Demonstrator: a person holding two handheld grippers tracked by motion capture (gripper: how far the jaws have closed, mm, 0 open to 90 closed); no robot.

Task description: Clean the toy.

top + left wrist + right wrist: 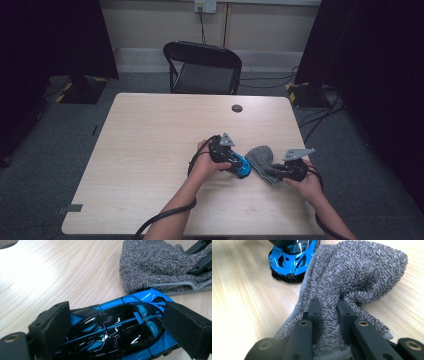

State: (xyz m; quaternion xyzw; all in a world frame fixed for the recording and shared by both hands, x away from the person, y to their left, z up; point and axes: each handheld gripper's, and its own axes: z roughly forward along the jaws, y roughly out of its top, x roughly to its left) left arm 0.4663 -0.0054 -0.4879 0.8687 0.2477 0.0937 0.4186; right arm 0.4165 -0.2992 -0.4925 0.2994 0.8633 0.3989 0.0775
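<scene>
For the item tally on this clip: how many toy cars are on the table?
1. The blue toy car sits near the table's front right area, clamped between the left gripper's jaws, beside the grey cloth that the right gripper pinches. None looks hidden.

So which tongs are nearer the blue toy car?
Left. The left tongs clamp the blue toy car; the right tongs pinch the grey cloth beside its nose.

The pale wood-grain bench carries a blue and black toy car and, touching its nose, a grey terry cloth (partly bunched), both near the right front edge.
</scene>
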